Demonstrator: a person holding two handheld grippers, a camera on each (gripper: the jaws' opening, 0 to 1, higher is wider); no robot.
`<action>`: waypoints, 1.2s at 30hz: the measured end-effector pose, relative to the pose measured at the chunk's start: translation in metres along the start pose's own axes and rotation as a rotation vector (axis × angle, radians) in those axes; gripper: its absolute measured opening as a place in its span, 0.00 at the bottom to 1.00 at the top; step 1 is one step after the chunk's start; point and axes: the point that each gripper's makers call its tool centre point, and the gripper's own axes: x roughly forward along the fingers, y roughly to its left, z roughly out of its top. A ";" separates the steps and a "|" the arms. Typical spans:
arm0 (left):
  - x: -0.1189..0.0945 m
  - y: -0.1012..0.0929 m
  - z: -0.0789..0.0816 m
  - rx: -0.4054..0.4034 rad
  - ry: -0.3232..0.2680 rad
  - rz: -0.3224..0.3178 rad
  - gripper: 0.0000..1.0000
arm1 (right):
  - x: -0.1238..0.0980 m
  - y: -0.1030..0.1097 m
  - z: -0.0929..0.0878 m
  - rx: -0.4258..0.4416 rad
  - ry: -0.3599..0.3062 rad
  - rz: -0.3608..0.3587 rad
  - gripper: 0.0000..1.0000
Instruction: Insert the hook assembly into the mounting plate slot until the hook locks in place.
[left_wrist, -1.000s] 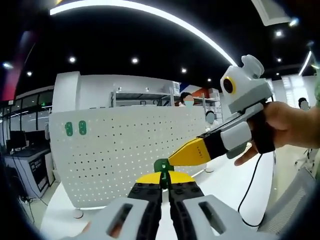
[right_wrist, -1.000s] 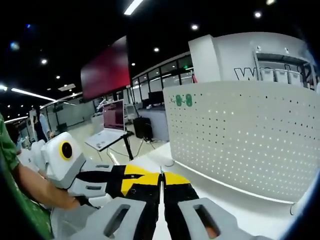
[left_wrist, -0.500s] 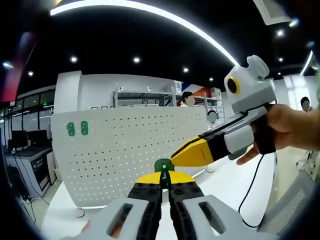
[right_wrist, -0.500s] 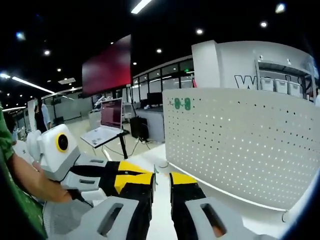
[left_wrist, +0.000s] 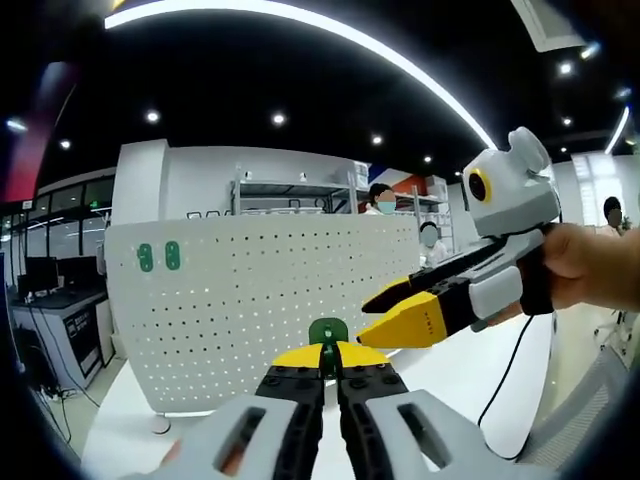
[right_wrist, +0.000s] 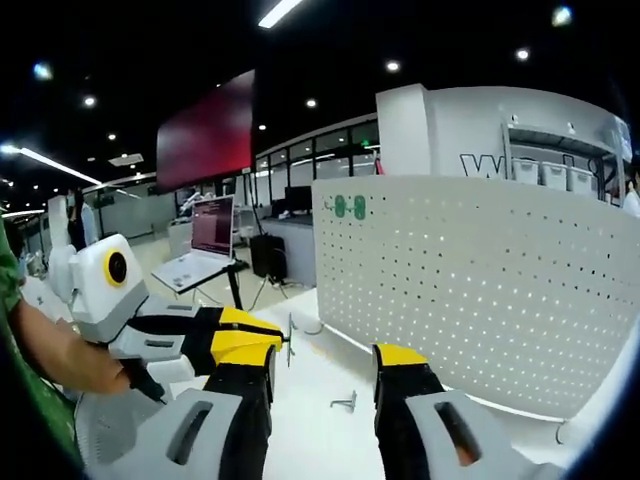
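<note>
Now, left gripper view: left claw (left_wrist: 328, 372) has jaws pressed together on the green hook piece (left_wrist: 327, 333), which sticks up just past the tips. Right claw (left_wrist: 385, 318) comes in from the right, jaws apart, tips just beside the hook but not touching it; a hand (left_wrist: 590, 265) holds it. White pegboard (left_wrist: 270, 300) stands behind, on the white bench (left_wrist: 450, 370), w/ two green tags (left_wrist: 159, 257) near its upper left corner.

Right gripper view: right claw (right_wrist: 325, 365) is wide apart; a small metal hook (right_wrist: 346, 402) lies on the bench between its jaws.
</note>
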 end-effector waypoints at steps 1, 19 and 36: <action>0.000 0.001 0.000 -0.002 0.001 0.002 0.03 | 0.000 0.000 0.000 0.003 0.000 0.003 0.46; 0.006 0.009 0.004 -0.021 0.015 0.029 0.03 | -0.016 -0.010 -0.005 0.018 -0.033 0.065 0.90; 0.026 0.037 0.038 0.000 -0.006 0.104 0.03 | -0.061 -0.045 0.007 0.023 -0.079 0.050 0.91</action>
